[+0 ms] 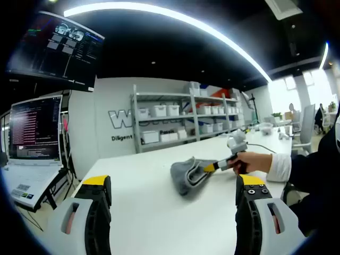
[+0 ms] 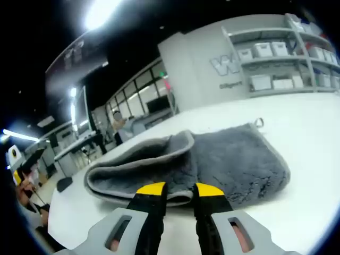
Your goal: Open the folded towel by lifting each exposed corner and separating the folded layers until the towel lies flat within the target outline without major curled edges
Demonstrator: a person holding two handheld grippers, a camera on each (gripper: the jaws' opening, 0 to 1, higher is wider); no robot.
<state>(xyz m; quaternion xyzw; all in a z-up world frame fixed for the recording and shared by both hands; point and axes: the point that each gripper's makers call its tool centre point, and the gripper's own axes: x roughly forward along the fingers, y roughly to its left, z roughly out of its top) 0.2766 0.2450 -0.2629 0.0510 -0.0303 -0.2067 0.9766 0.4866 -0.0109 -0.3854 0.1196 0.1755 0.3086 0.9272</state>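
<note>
I'm working in an office-like lab — long white table [image 1: 159, 212], metal shelving [image 1: 180, 119] stacked with white bins [image 1: 159, 110], a laptop [image 1: 32, 143], a wall monitor [image 1: 56, 50] overhead.

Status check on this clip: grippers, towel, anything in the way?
Left gripper open, off the towel. Right gripper nearly closed at the edge of the grey towel; grip unclear. Towel folded on the white table. Nothing in the way.

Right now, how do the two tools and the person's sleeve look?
Both the left tool and the right tool have pale grey bodies, black jaws and yellow tips. The person's sleeve is dark, with a white cuff at the wrist.
</note>
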